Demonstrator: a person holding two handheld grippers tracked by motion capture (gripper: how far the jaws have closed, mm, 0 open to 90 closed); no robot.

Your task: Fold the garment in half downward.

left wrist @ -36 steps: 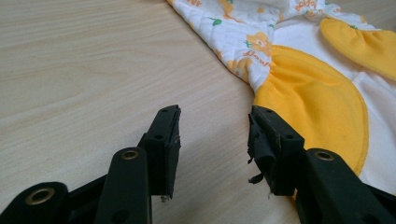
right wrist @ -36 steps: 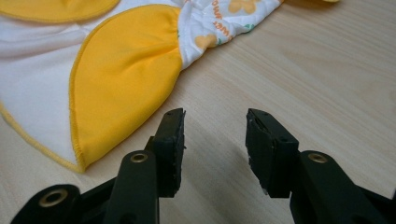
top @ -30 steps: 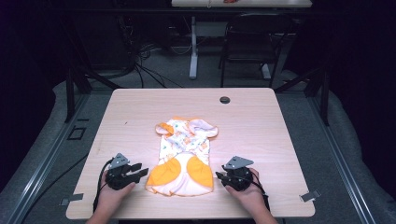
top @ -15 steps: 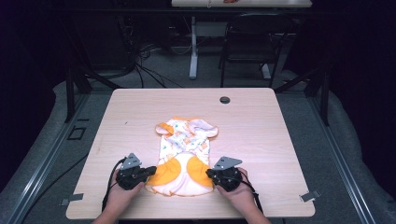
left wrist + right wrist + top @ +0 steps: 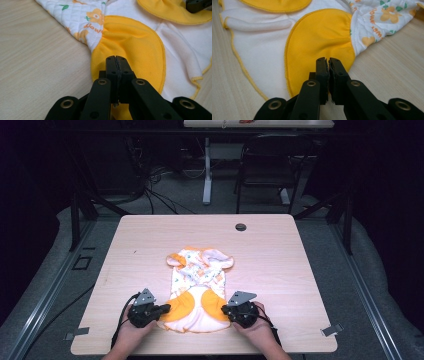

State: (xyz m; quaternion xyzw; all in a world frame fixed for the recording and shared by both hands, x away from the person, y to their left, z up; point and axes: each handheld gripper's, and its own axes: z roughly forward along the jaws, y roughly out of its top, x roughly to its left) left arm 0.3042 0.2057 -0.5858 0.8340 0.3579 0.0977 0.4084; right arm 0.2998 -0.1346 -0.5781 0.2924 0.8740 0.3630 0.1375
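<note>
Garment (image 5: 197, 287), a small orange-and-white baby piece, lies flat on the table (image 5: 280, 270), toward its near edge. Left gripper (image 5: 161, 309) at the garment's near-left orange patch (image 5: 130, 47), jaws just closed, pinching the edge. Right gripper (image 5: 226, 310) at the near-right orange patch (image 5: 319, 37), jaws pressed together on the fabric edge.

Pale wood tabletop (image 5: 280, 270) with rounded corners and a dark round grommet (image 5: 241, 227) near its far edge. Grey carpet floor (image 5: 330, 235) all around, dark toward the sides. Beyond, a white desk leg (image 5: 206, 175), a black chair (image 5: 265, 167), tangled black cables (image 5: 150, 185) on the floor. Black metal struts (image 5: 80, 210) at left and right. Dim room, lit tabletop.
</note>
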